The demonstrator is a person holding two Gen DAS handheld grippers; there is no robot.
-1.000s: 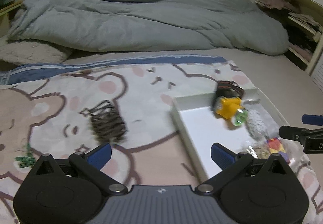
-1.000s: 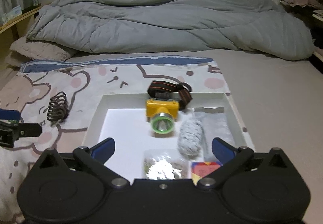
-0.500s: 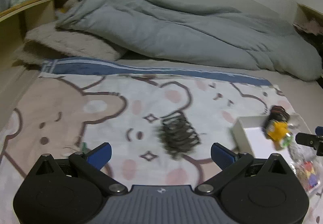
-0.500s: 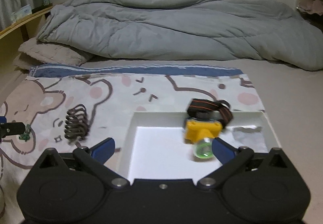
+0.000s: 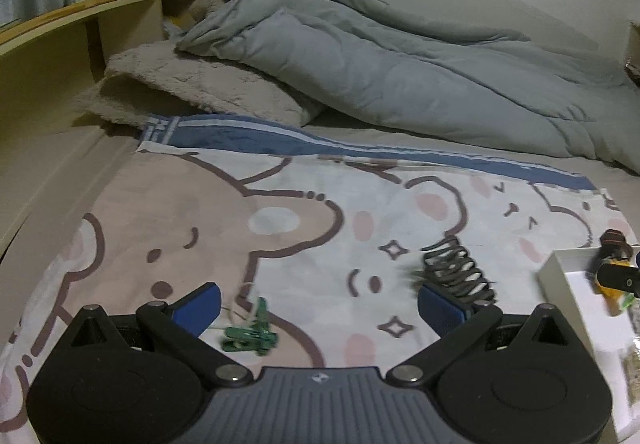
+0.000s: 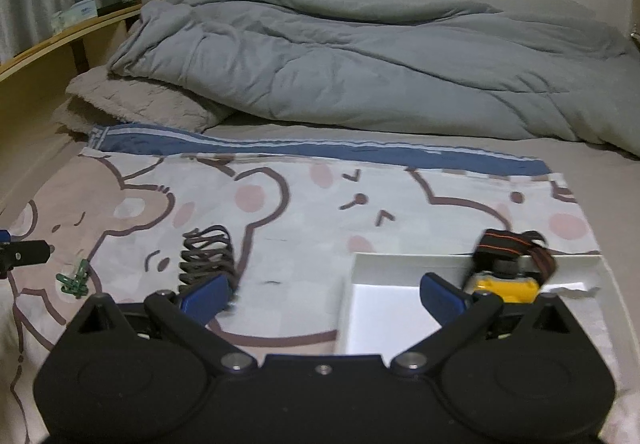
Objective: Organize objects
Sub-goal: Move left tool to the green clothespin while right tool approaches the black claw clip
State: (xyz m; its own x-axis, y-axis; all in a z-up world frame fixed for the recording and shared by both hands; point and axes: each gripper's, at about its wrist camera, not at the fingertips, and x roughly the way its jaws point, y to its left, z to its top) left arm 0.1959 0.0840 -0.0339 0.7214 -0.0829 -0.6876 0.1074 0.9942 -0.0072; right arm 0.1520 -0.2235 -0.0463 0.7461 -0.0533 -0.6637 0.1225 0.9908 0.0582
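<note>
Both claws spread wide, nothing gripped. Left gripper over the bear-print blanket, green clips lying just between its fingertips, dark coil spring near the right finger. Right gripper near the white tray, yellow headlamp at the tray's far wall.

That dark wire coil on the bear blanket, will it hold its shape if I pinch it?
The dark wire coil is open loops, so it probably squashes and springs back. It looks light. Lying on its side on the soft blanket, it may roll or snag.
</note>
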